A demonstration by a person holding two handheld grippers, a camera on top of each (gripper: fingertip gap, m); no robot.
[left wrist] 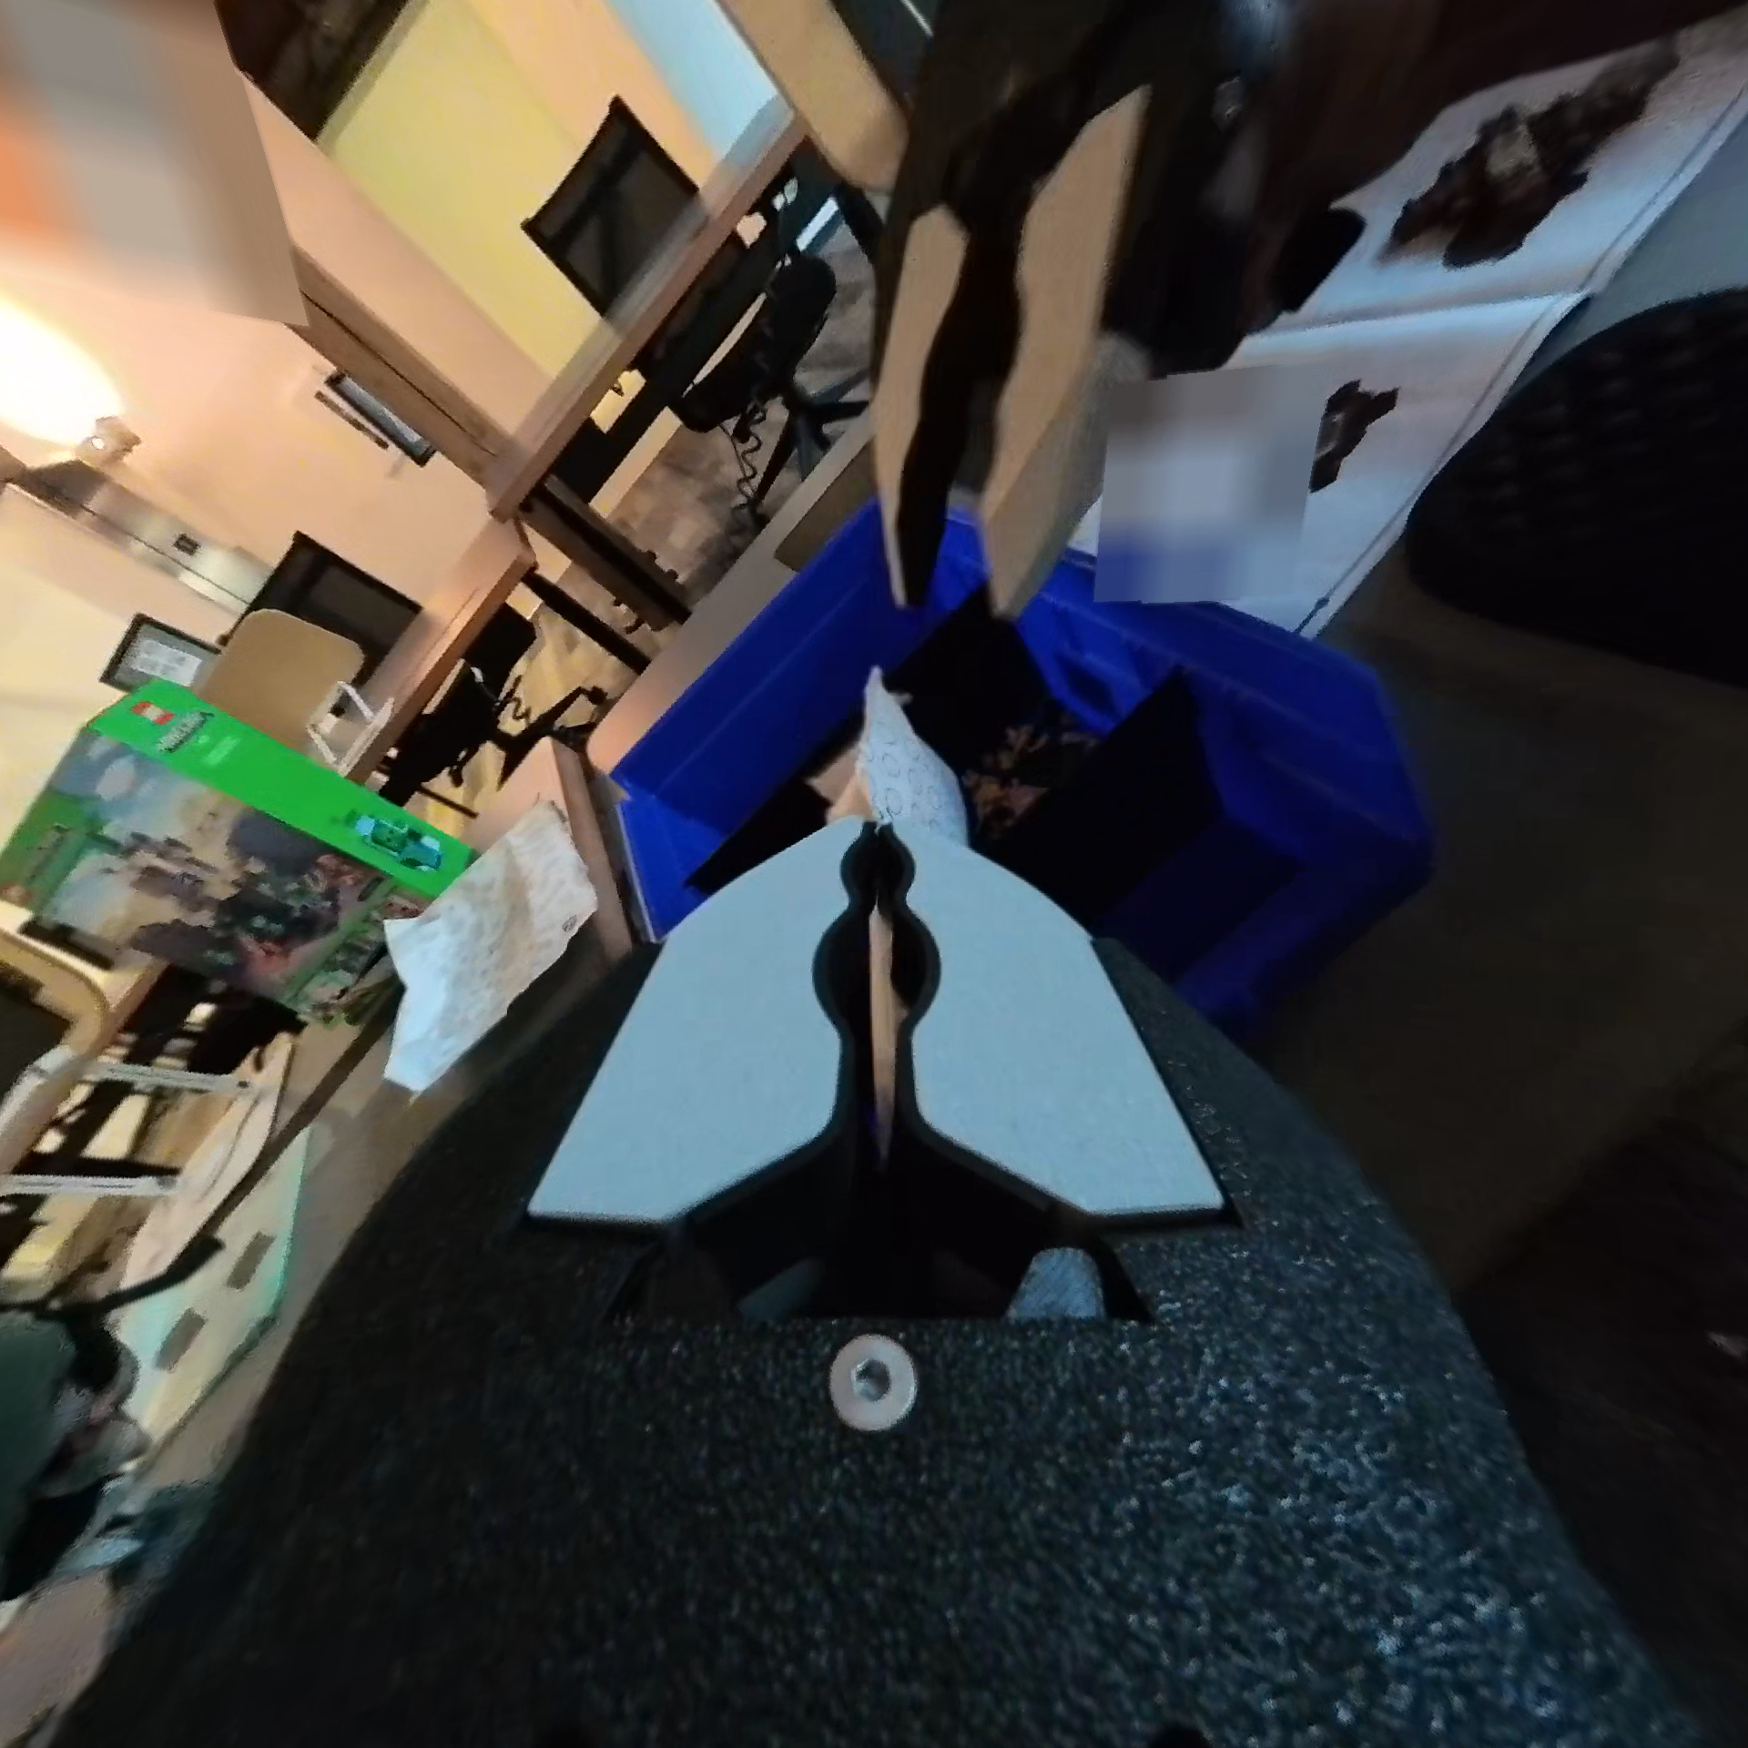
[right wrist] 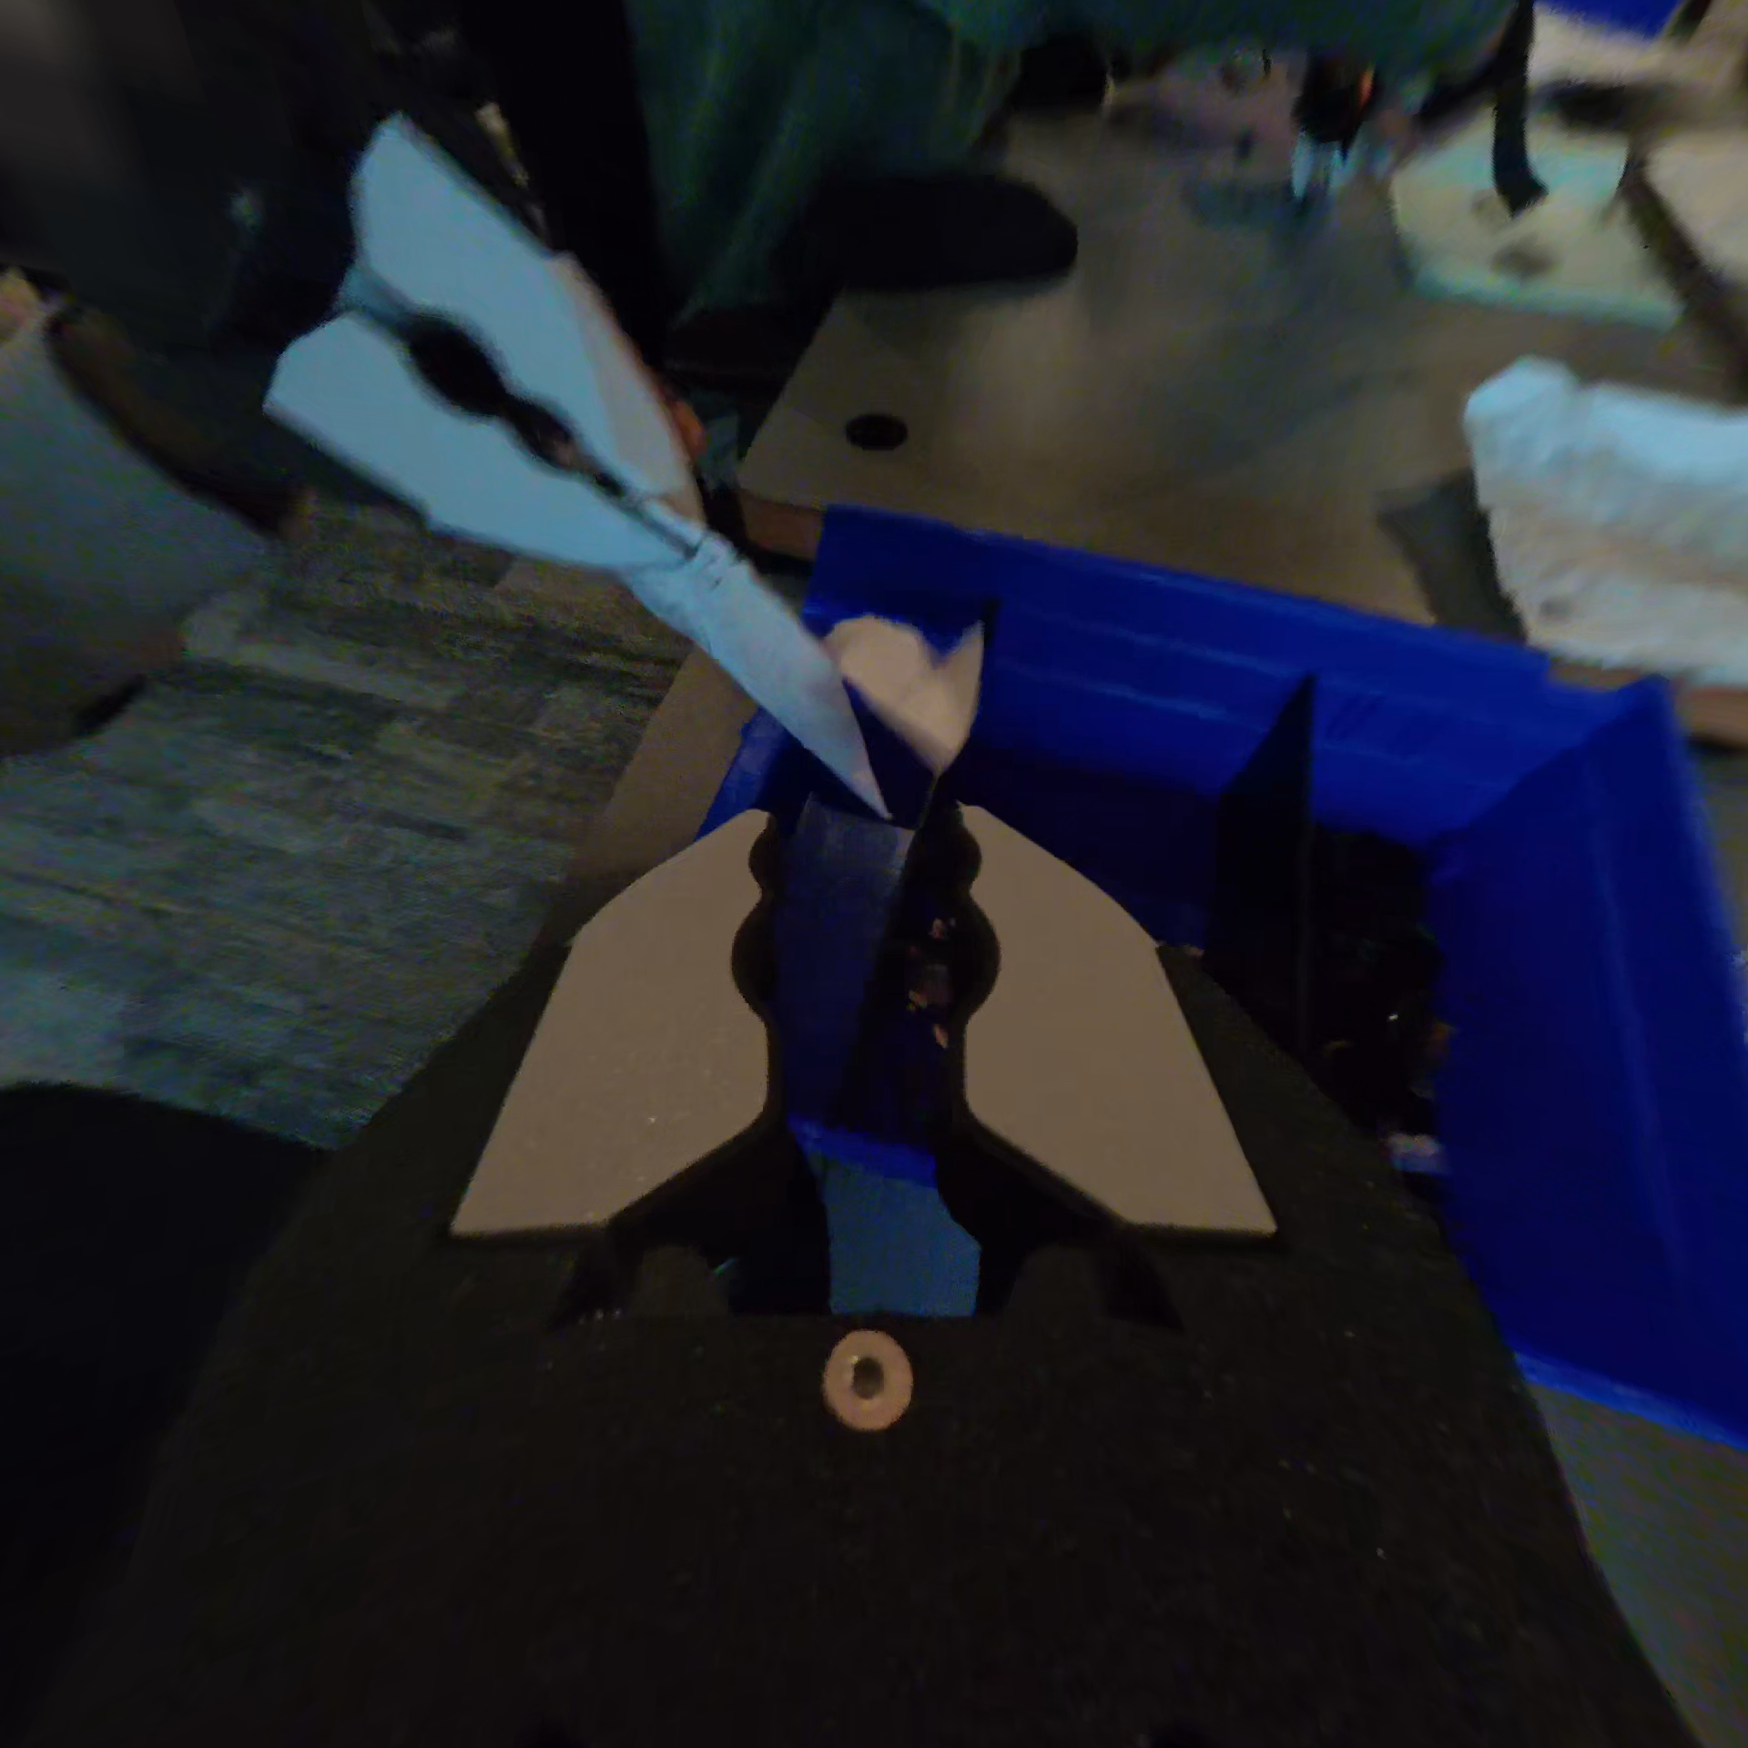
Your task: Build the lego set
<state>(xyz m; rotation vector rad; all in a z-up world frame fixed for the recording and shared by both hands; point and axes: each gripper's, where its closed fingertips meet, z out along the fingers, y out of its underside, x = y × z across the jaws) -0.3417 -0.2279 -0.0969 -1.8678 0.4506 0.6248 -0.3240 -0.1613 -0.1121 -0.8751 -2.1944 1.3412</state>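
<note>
Left tongs [left wrist: 875,837] are together, clamped on the corner of a white patterned packet [left wrist: 910,776] that hangs over the near-left compartment of the blue bin [left wrist: 757,719]; in the right wrist view the packet [right wrist: 766,653] runs from those tips down into that compartment. Right tongs [right wrist: 865,832] stand apart, nothing pressed between the fingers [right wrist: 662,1022], only the bin's blue wall and a dark divider [right wrist: 1267,832] showing through the gap, the packet's lower tip just beyond them. My read on handling: the grip is only on a thin edge, so keep the pull in line with the packet, don't twist, and keep the free end clear of the divider; the right tongs would need the packet properly between both pads before they squeeze. The bin has several compartments, and the ones to the right hold dark stuff I can't make out. It sits at the edge of a pale bench [right wrist: 1088,407], which also carries a crumpled white cloth or paper [right wrist: 1608,530] at far right. Room looks like an office: grey carpet [right wrist: 284,804], desks and chairs, a green toy box [left wrist: 236,832], another white packet [left wrist: 482,955] beside it. Dim and blurry.
</note>
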